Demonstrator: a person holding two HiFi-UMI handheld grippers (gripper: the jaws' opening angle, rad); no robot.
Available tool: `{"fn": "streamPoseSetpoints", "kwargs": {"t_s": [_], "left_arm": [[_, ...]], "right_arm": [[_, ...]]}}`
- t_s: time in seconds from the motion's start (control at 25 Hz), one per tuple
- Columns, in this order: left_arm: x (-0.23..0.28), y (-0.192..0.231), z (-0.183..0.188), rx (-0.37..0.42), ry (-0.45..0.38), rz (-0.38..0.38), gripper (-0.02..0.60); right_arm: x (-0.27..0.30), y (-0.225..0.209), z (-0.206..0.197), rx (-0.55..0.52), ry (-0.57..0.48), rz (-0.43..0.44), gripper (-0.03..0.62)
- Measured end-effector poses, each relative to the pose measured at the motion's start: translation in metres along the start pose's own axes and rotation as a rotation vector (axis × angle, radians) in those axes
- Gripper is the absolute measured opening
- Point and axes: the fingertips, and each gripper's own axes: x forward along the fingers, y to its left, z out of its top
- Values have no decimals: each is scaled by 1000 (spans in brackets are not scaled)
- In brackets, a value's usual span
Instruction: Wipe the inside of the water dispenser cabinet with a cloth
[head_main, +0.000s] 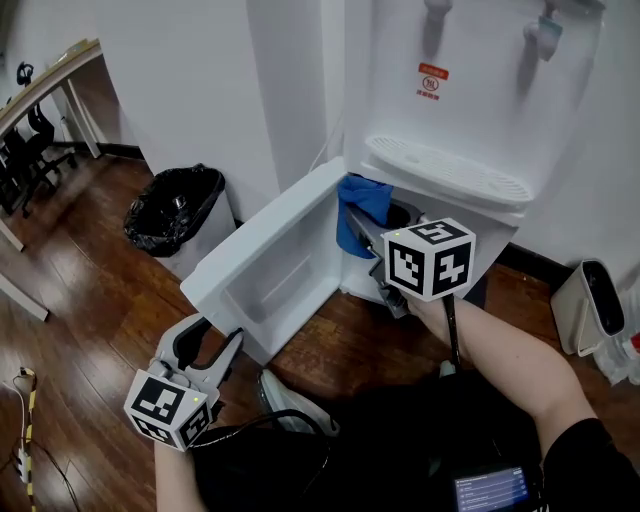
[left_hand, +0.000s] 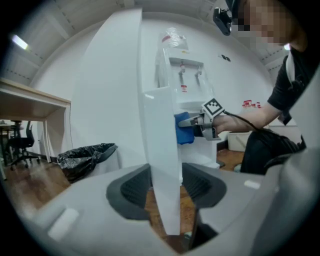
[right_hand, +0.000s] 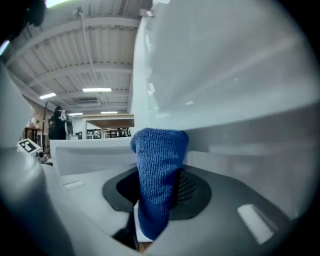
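Cloth (head_main: 358, 215), pinched between the nearly closed jaws of the right gripper (right_hand: 159, 192) at the cabinet (head_main: 402, 214) mouth in the frame's centre, could snag and pull free while rubbing, and the door (head_main: 268, 262), clamped by its edge in the left gripper (left_hand: 165, 187) at lower left, could swing shut.

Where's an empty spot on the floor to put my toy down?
Bare wooden floor lies between the bin and the desk. It's crowded at the cabinet, where the right gripper holds the blue cloth and the left gripper grips the door.

light: bright, even | gripper views: fisheye, dark corners | foreground blurred
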Motion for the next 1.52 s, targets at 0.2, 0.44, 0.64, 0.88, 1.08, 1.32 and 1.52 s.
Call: {"fn": "streamPoseSetpoints", "kwargs": {"t_s": [0.2,0.44,0.64,0.88,1.08,1.32,1.52], "left_arm": [[1,0,-6,-21,18,-14,199],[3,2,-14,-49,45,-23,209],[1,5,-20,-50,70,-6,218],[5,4,-20,-47,93,5,219],[9,3,-26,-34,102,-13,218],[9,3,-23,-45,105,-8,227],[8,4,-19,-56,125,11,232]], "right_arm": [[-1,93,-6,-79,-70,148,120],[-20,206,-19,-170,-116,421,120],[-20,230,-21,-216,-133,525,120],[18,82,-14,-145,-161,138,120],[25,37,-17,-73,-130,-19,120],[20,133,-32,-151,-169,122,120],[10,215,-51,-182,-160,403,120]]}}
